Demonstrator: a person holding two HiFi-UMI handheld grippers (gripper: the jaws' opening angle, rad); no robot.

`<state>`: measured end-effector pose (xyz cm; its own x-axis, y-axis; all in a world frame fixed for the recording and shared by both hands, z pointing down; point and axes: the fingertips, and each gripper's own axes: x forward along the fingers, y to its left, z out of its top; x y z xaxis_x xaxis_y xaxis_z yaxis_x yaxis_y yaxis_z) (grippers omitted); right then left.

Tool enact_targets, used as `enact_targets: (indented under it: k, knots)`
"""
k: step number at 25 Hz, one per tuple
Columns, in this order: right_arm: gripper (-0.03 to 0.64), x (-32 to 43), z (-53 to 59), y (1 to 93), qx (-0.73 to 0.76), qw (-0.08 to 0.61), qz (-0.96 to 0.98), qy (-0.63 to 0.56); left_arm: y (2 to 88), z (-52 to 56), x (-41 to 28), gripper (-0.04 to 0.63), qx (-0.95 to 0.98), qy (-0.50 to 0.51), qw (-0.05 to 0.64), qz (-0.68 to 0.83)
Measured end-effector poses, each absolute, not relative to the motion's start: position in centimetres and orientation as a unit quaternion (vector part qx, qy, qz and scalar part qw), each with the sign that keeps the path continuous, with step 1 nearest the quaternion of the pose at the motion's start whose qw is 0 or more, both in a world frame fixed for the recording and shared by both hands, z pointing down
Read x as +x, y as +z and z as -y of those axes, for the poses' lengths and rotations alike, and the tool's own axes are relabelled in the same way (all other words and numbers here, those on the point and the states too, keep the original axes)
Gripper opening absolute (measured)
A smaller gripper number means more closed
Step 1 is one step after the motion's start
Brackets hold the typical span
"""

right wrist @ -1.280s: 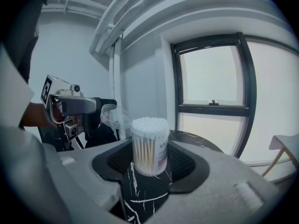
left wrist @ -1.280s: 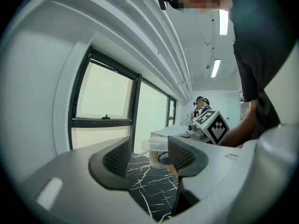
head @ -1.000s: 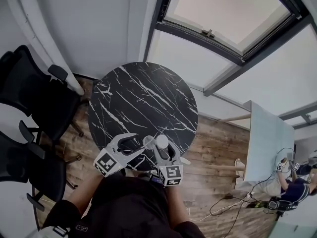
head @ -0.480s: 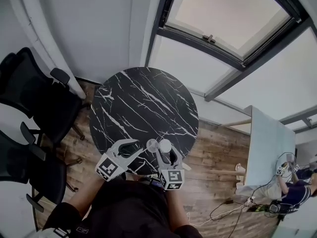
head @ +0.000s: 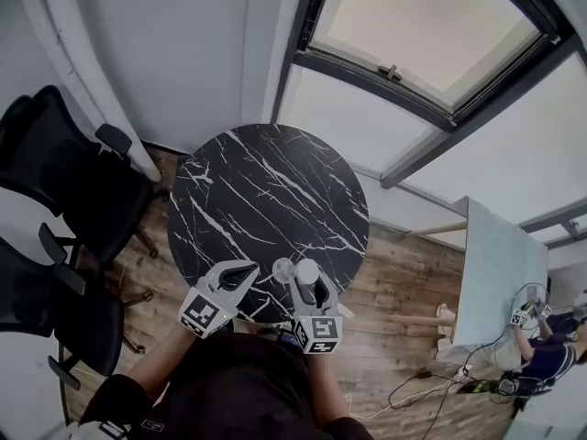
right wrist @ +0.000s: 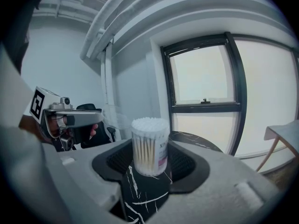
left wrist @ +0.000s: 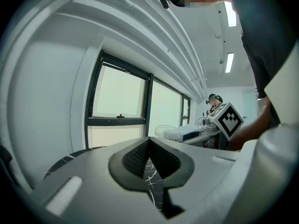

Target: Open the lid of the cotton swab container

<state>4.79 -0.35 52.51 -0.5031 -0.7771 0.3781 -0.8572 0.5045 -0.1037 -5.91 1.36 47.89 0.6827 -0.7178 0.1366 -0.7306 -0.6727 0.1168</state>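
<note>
Currently I am looking down on the round marble table [head: 266, 191], with dark office chairs [head: 64, 181] standing off its left side. Starting at the left, the left gripper [left wrist: 148, 141] is pointing in over the near edge of the table. Its jaws have just been closing and are now lying together, with nothing showing between the pads in its own view. Just past its tips, the clear lid [head: 282, 267] is sitting off the container's mouth, at rim height on the container's left. I cannot tell whether the tips are touching the lid's edge. Right beside the lid, the cotton swab container [right wrist: 149, 146] is standing upright with its top uncovered and the white swab heads [right wrist: 149, 123] showing. Furthest right, the right gripper [right wrist: 150, 161] is clamping that container, one pad pressing on each side of its lower half. The container is therefore sitting squarely between the jaws, over the near part of the table.
</note>
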Motion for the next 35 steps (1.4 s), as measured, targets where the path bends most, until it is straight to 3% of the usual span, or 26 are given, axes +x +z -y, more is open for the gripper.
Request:
enact_targets:
  k: [15,35]
  knots:
    - [0.232,4.9,-0.1,52.2,0.5,0.129,0.846,0.136,48.7,-0.2,-8.4,-0.002,0.869,0.045,0.076,0.487]
    - [0.23,4.6,0.3,51.8,0.494,0.133,0.851,0.122,49.3,-0.2,-7.4,-0.002,0.876,0.042,0.091,0.472]
